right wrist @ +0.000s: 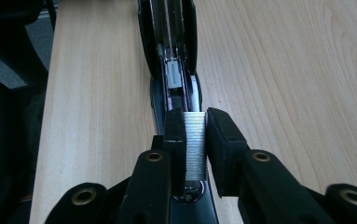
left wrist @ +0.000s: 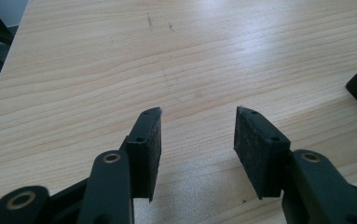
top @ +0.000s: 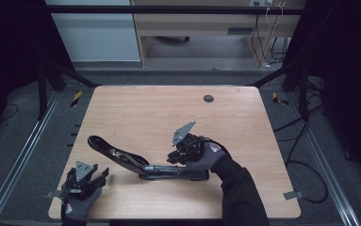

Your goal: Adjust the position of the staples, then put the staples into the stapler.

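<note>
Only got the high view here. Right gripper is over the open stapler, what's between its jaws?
Observer: The right gripper is shut on a strip of staples, seen in the right gripper view.
Operator: Where is it relative to the stapler?
Observer: Right above the stapler, in line with its open staple channel.
Operator: And the left gripper, holding anything?
Observer: The left gripper is open, with bare table between its pads.

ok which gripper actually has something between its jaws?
The right gripper: its jaws clamp a strip of staples over the opened stapler. The left gripper stands open over bare table.
</note>
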Action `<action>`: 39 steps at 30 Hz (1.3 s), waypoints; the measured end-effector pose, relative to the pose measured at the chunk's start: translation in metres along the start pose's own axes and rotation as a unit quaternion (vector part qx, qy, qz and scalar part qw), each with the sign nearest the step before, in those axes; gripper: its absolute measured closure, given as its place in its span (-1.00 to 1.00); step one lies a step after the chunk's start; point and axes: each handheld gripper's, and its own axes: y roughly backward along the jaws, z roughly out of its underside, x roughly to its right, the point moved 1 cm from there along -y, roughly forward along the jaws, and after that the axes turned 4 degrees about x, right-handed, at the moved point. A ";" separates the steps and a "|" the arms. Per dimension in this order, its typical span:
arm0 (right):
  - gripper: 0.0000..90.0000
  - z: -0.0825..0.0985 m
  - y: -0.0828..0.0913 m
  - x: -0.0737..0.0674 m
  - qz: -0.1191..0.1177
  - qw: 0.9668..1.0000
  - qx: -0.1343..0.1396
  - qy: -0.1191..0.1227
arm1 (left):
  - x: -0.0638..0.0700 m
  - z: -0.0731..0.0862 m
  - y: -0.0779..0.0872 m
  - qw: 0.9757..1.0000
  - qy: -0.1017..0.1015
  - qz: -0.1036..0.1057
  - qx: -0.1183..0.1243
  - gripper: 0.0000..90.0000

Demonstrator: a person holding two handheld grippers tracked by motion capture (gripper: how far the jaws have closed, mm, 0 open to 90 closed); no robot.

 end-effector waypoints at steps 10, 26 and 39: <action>0.74 -0.001 -0.012 -0.003 -0.019 1.000 -0.011 0.010 | 0.000 -0.001 -0.001 1.000 -0.001 0.000 -0.001 0.13; 0.74 0.011 -0.026 -0.001 -0.026 0.999 -0.044 0.010 | 0.000 -0.001 0.000 1.000 -0.002 -0.002 0.000 0.13; 0.74 0.017 -0.027 0.000 -0.026 0.999 -0.044 0.016 | 0.000 -0.001 -0.001 1.000 -0.005 -0.002 -0.003 0.13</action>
